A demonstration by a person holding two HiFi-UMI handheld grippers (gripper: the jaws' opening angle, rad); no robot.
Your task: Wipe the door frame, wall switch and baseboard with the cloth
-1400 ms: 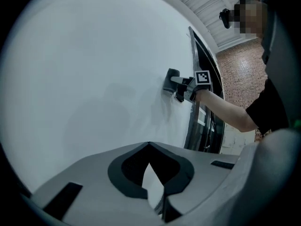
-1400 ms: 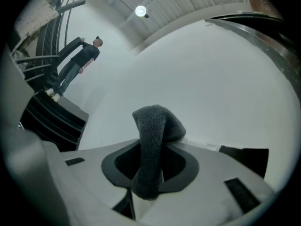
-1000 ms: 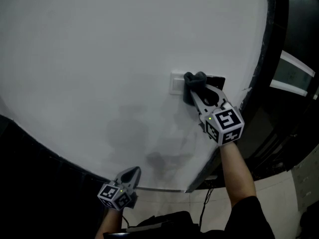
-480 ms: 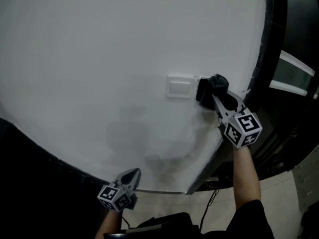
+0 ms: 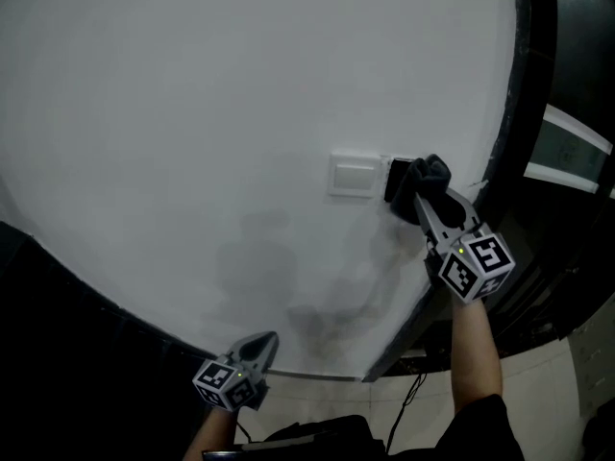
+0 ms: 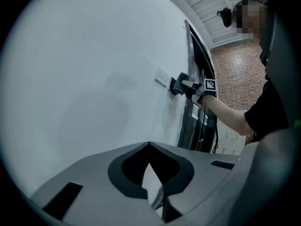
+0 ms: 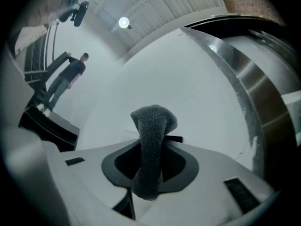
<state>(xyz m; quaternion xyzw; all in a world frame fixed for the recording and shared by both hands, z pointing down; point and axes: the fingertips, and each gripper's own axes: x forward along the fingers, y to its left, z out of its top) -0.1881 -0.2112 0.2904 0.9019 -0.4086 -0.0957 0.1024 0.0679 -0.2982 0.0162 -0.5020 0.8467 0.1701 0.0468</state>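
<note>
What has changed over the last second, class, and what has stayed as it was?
The right gripper, shut on the dark cloth, slid the cloth rightwards off the white wall switch, toward the dark door frame. The switch now shows whole. Unchanged: the grip on the cloth, and the left gripper, shut and empty, low by the wall's bottom edge.

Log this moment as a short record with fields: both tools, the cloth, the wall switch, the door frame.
Right tool: shut on the dark grey fuzzy cloth, raised to the wall
Left tool: shut, nothing in it, held low near the wall's bottom edge
Cloth position: against the white wall, just right of the white rectangular wall switch, not covering it
Door frame: dark door frame lies right of the cloth, not touched by it
</note>
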